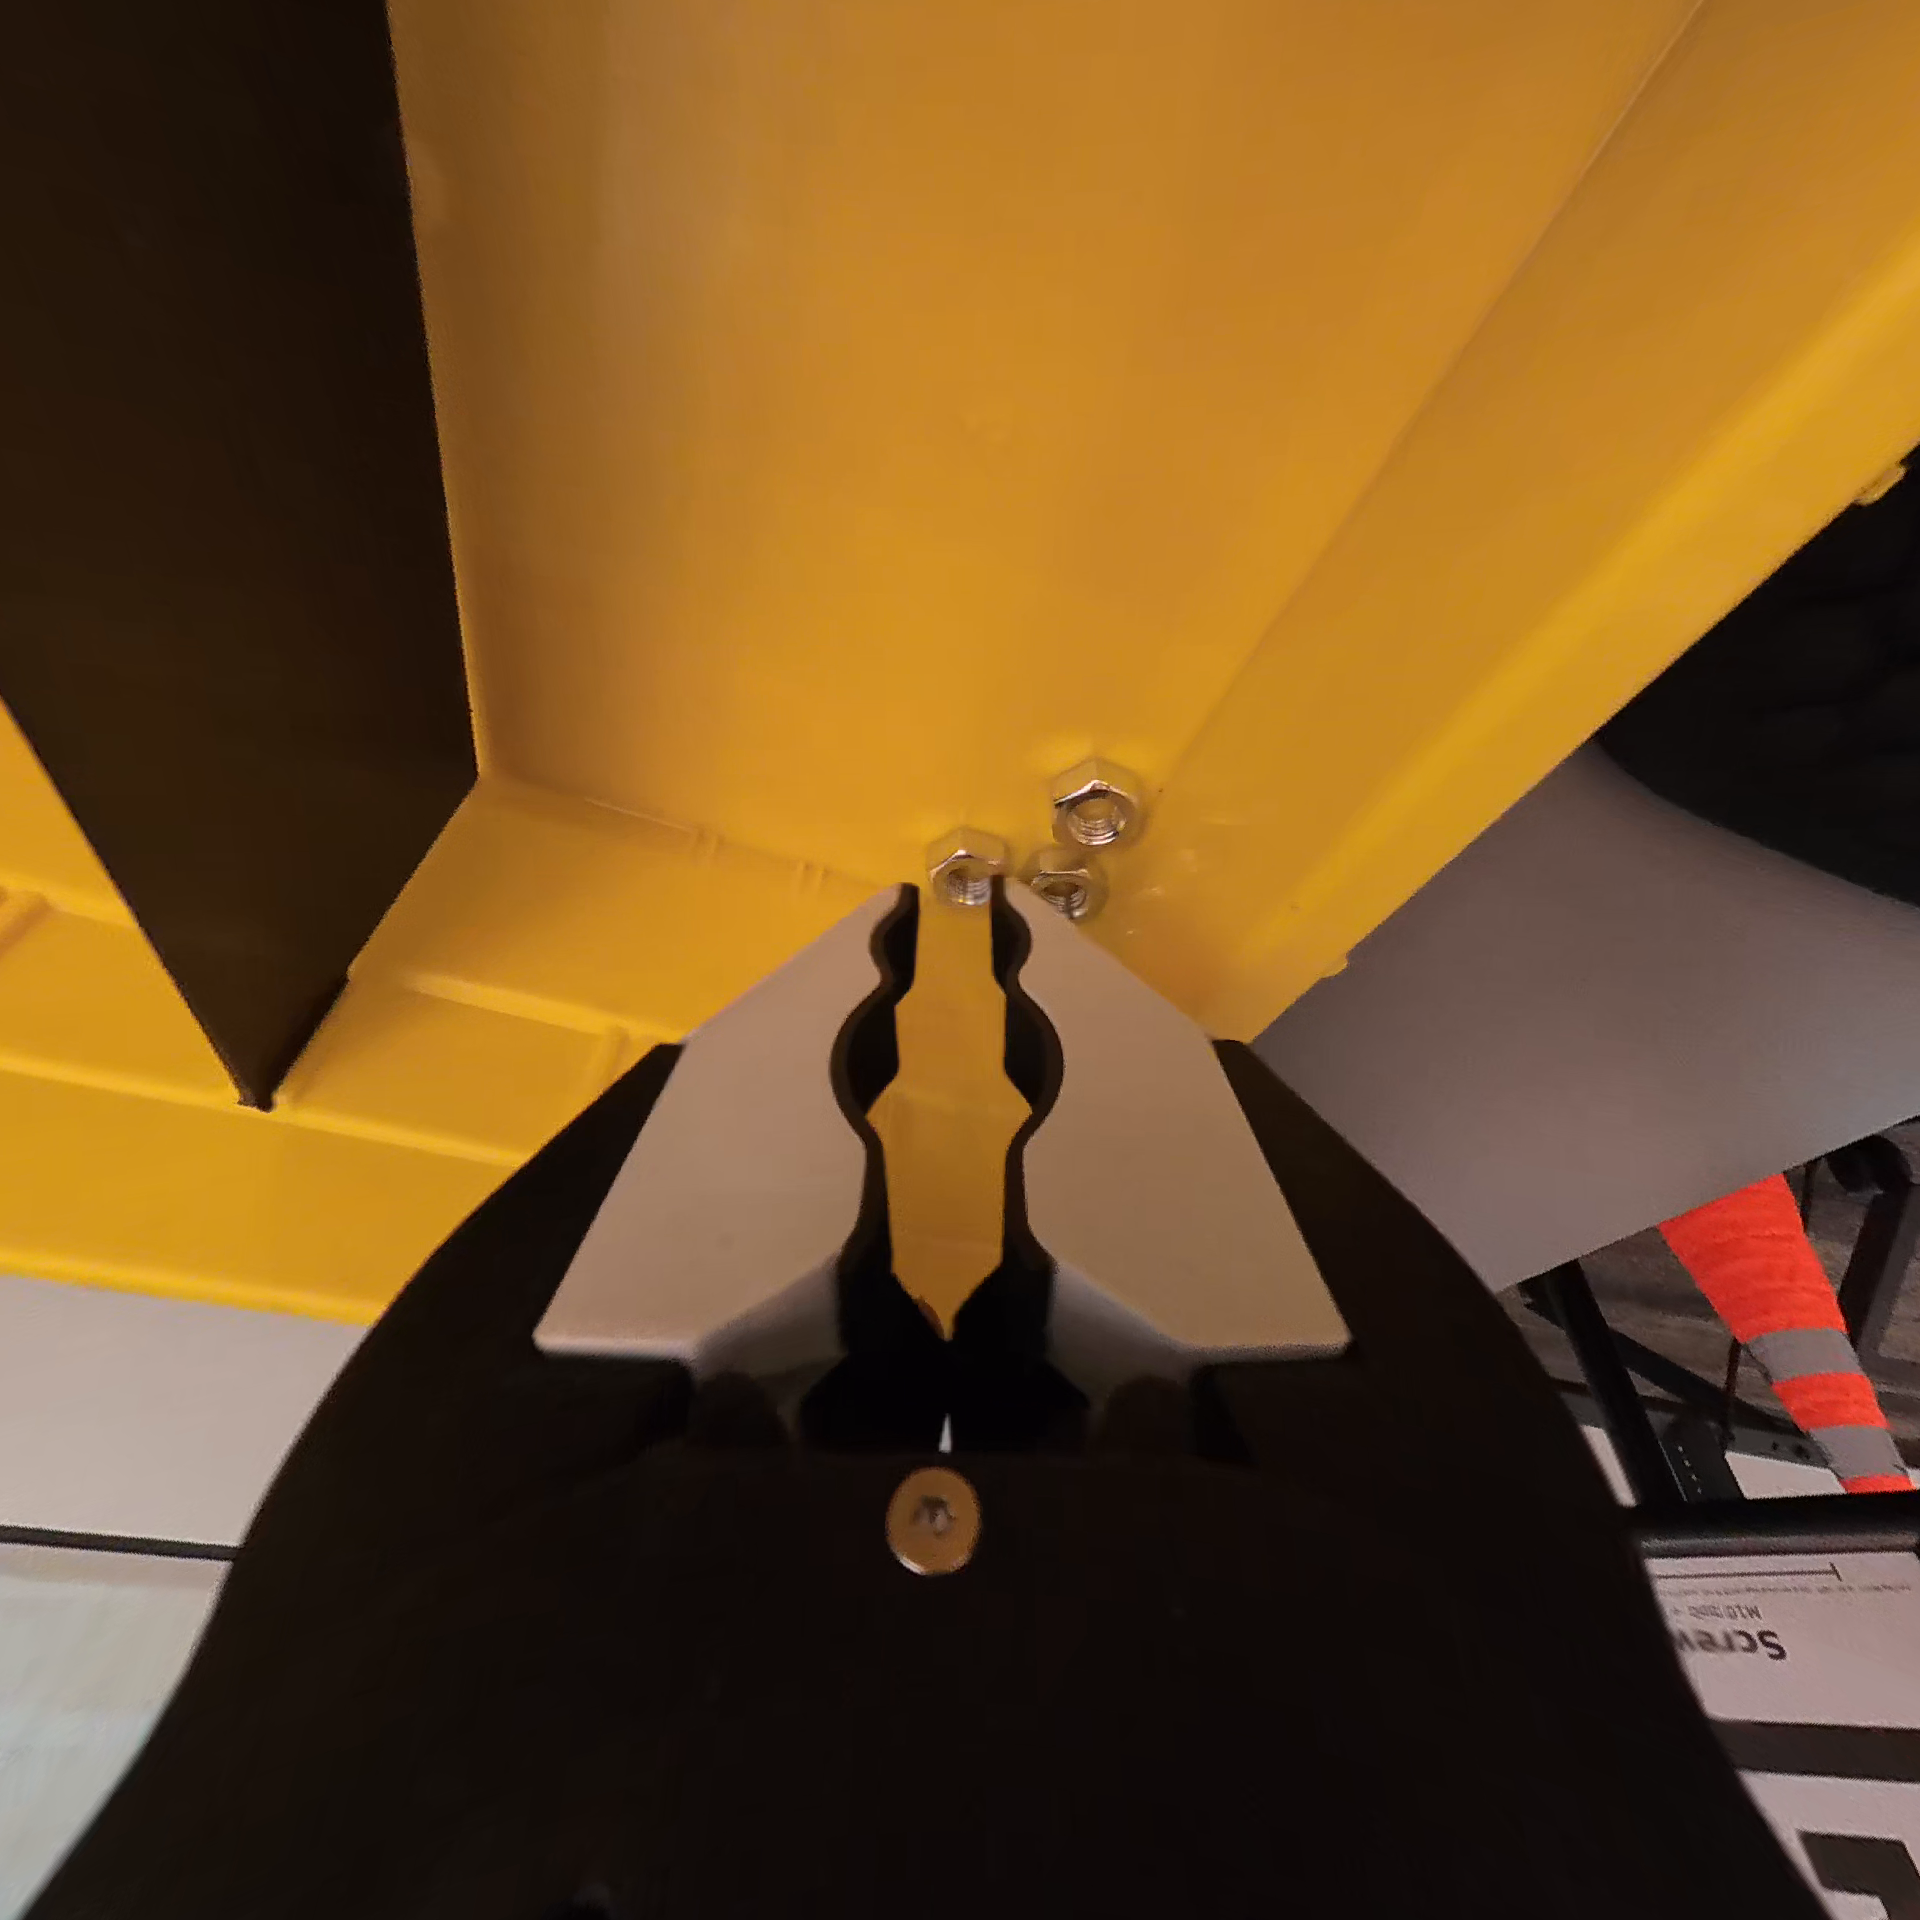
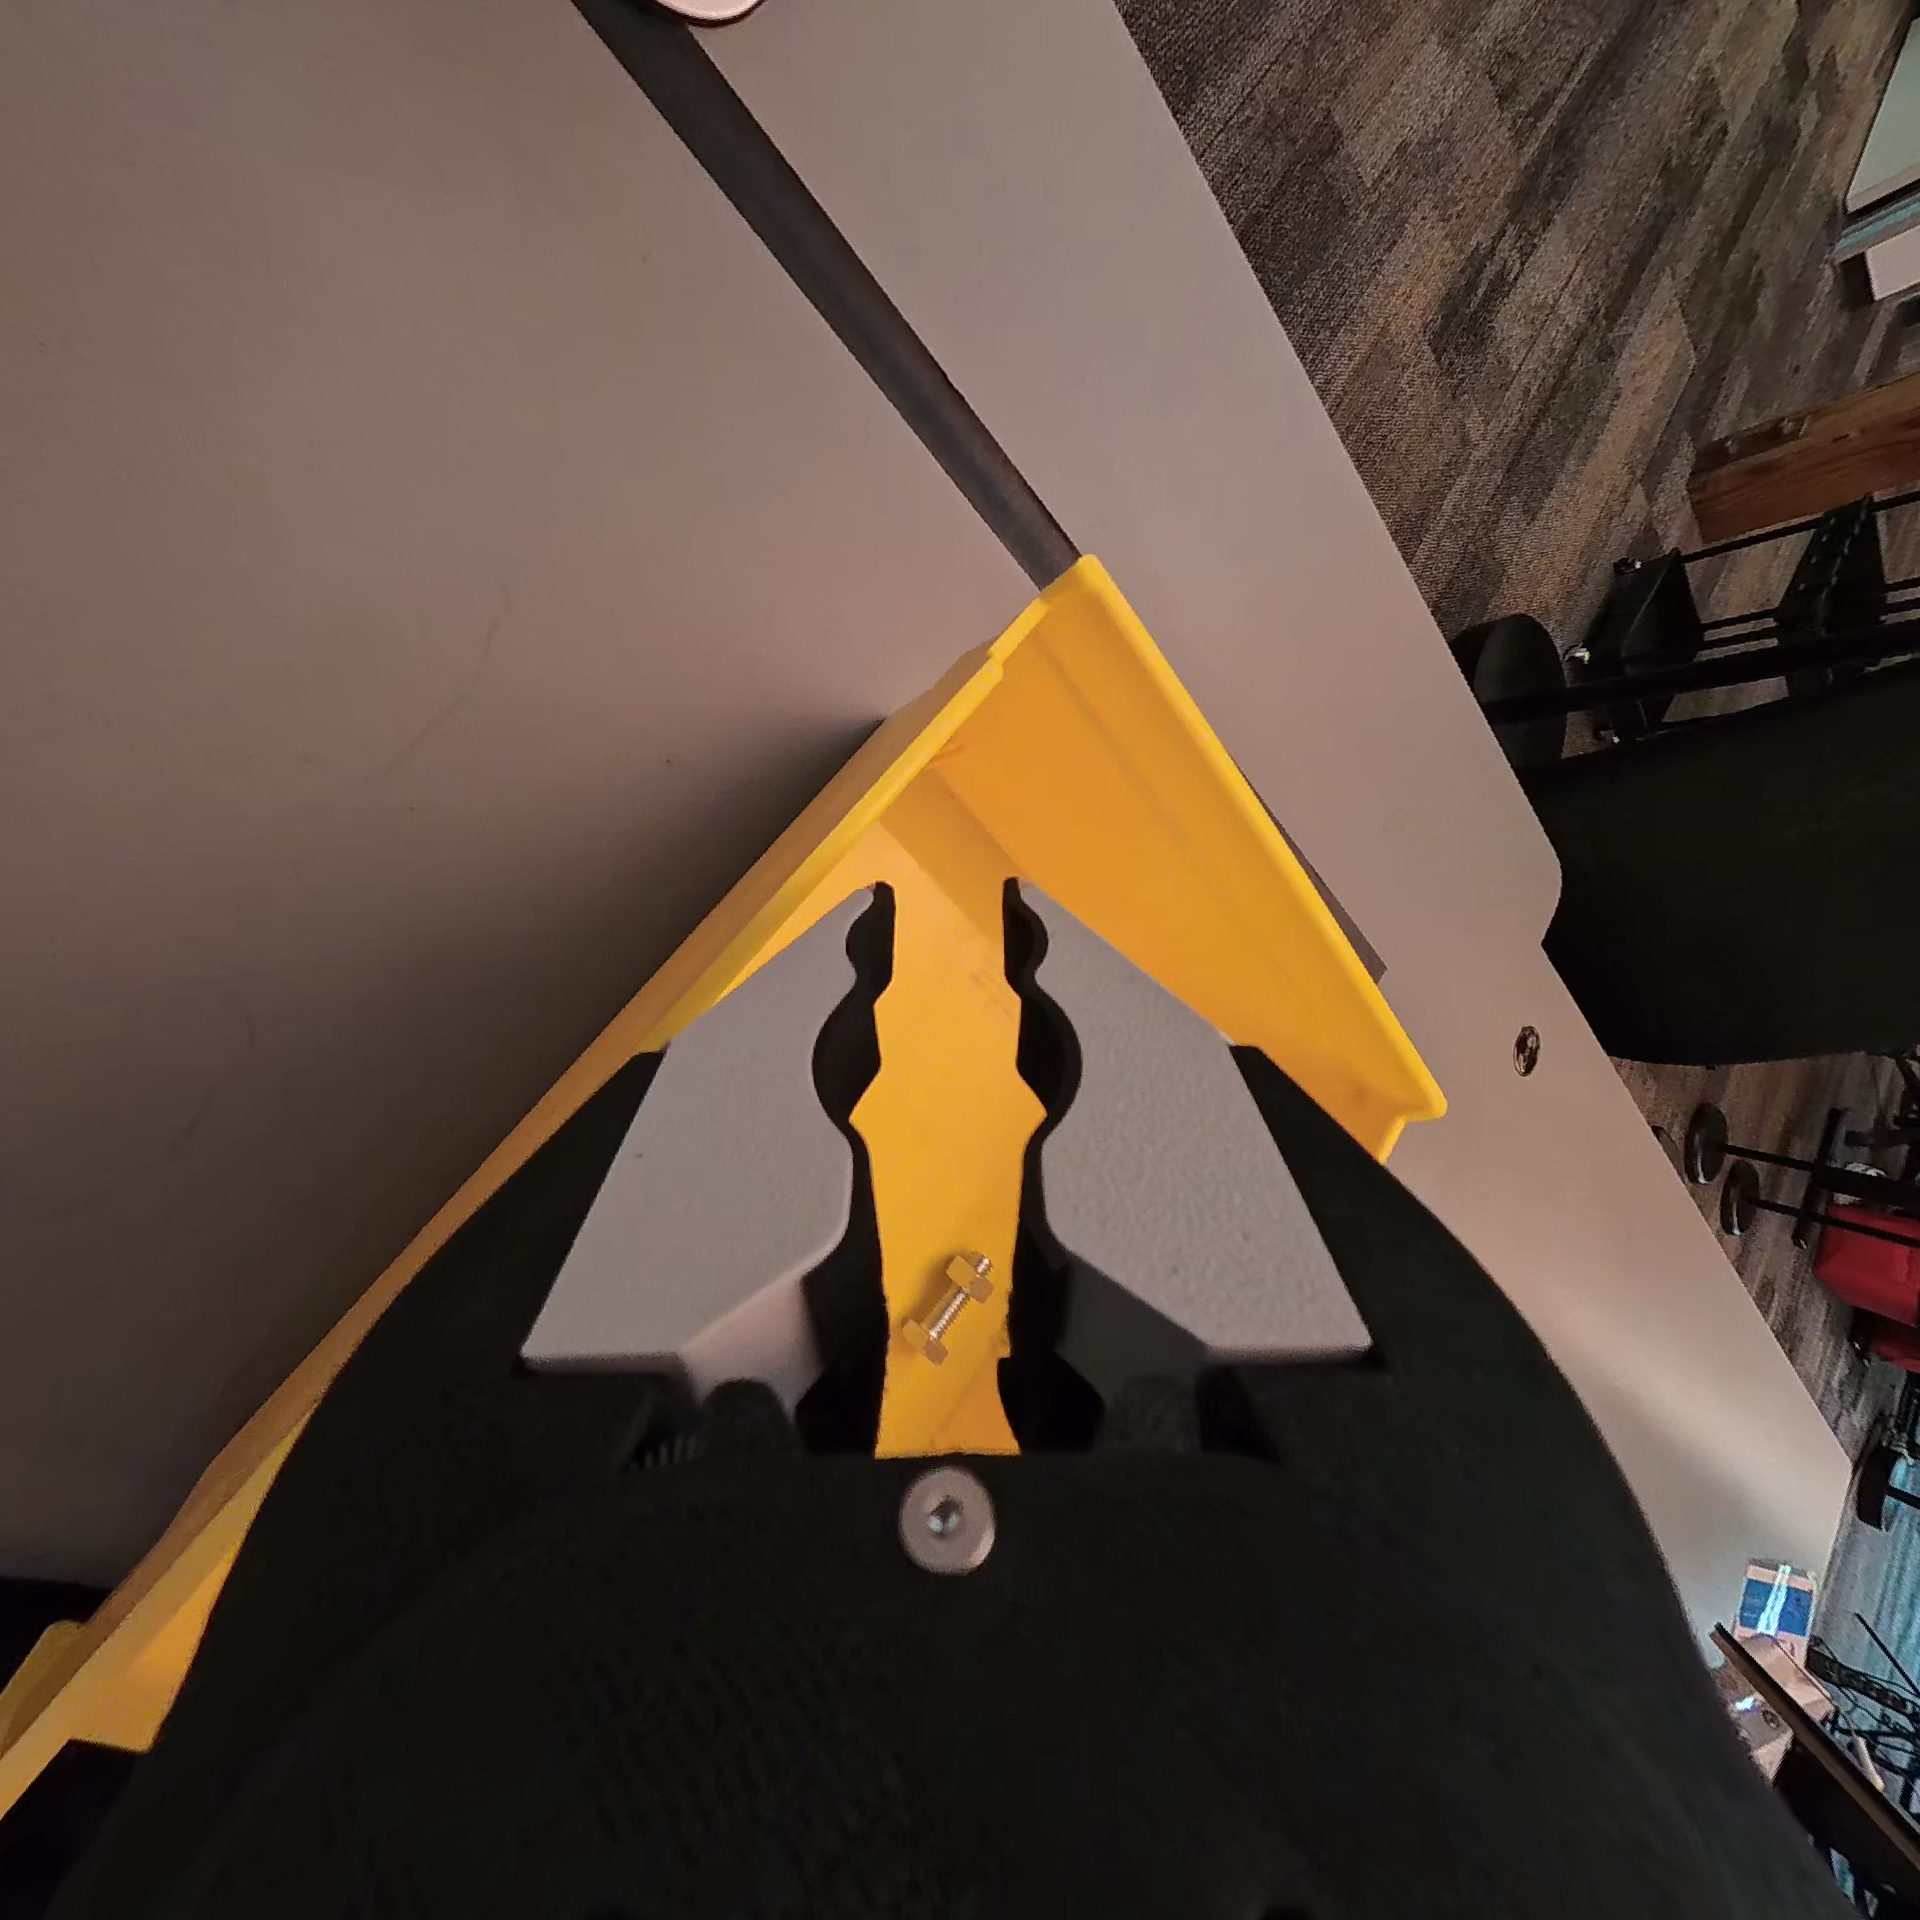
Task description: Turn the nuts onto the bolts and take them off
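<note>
Three silver nuts lie in a corner of the yellow bin [image 1: 831,468] in the left wrist view. My left gripper [image 1: 956,899] is open, its tips right at the nearest nut [image 1: 966,876]; the left pad stands clear of it. The other two nuts [image 1: 1096,810] [image 1: 1065,891] lie just to the right. In the right wrist view my right gripper [image 2: 945,894] is open and empty over the yellow bin [image 2: 1143,810]. A short bolt with a nut on it [image 2: 948,1307] lies on the bin floor, seen far back between the fingers and untouched.
A dark compartment wall [image 1: 208,520] rises left of the nuts. The bin stands on a white table [image 2: 364,520] crossed by a dark strip [image 2: 831,281]. An orange cone [image 1: 1787,1330] and a printed white box [image 1: 1818,1714] are at lower right. Some 65 cm of space lies between my two pairs of fingers.
</note>
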The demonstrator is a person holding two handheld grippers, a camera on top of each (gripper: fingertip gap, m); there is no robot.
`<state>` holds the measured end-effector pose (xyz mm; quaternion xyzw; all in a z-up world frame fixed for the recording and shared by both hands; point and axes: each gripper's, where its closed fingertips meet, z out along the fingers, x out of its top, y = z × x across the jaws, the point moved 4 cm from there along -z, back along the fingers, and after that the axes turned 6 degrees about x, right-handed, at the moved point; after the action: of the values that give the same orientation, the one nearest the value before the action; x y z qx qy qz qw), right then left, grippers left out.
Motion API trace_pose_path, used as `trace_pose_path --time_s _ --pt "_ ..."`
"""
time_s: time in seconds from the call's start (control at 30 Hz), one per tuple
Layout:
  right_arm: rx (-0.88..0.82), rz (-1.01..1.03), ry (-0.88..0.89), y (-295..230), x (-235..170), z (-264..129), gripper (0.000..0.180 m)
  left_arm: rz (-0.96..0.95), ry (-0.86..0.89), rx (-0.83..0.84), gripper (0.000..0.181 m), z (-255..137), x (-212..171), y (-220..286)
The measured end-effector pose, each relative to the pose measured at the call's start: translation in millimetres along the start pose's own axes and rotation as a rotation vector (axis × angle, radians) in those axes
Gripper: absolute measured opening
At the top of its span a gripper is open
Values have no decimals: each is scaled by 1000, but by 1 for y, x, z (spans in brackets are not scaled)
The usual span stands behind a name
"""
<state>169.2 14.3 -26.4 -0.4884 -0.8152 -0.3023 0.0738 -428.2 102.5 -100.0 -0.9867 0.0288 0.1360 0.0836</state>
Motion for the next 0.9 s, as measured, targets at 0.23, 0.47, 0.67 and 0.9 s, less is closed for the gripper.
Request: trace_pose_path --time_s 0.23,0.47,0.67,0.9 --pt "0 -3 3 0 0 -2 20 17 -84 -13 30 7 1 2" --pt "2 -7 1 0 -1 -3 20 67 -157 16 35 14 1 1" --pt "10 -27 -10 -3 -2 -2 20 26 -172 -1 21 22 2 0" --pt "13 -35 -7 -4 -1 -4 20 29 -223 12 16 23 -1 -1"
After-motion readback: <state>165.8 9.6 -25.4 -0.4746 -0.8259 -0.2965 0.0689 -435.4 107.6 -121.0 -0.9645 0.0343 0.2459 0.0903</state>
